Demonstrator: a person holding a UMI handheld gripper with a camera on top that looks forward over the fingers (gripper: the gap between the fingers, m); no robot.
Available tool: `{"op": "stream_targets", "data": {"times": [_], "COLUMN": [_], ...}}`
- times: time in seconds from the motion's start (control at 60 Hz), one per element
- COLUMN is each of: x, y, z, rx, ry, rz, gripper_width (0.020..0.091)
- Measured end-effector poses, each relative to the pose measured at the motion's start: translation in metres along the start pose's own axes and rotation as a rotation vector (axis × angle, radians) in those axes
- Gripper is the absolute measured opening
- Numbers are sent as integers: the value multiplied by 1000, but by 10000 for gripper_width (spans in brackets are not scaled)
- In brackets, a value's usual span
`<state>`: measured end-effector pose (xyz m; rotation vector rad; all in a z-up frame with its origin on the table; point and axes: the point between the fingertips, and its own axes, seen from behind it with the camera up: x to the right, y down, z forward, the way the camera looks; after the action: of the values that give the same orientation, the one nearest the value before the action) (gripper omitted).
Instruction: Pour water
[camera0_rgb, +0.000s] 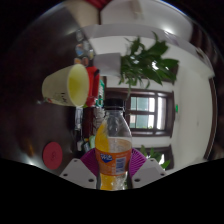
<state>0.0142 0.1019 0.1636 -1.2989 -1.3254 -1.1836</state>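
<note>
The gripper (114, 170) is pinching a clear plastic bottle (114, 150) of orange liquid, both purple-pink pads (90, 160) pressing its sides; the bottle is standing upright between the fingers, smooth, rounded at the shoulder, with a dark cap on top and a label band around its waist. Up beside it a yellow-green cup (75, 84) is showing its round mouth, tilted sideways. Beyond, a leafy green plant (148, 62) is hanging before a white wall, a dark wooden doorway (140, 108) behind the bottle, something round and red (52, 153) sitting low.
</note>
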Motion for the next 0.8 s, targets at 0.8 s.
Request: {"op": "stream_targets", "data": {"times": [0.8], "x": [15], "y": [-26], "z": [6], "rx": [46], "ry": [-55], "rz": [240], "gripper_width": [351]}}
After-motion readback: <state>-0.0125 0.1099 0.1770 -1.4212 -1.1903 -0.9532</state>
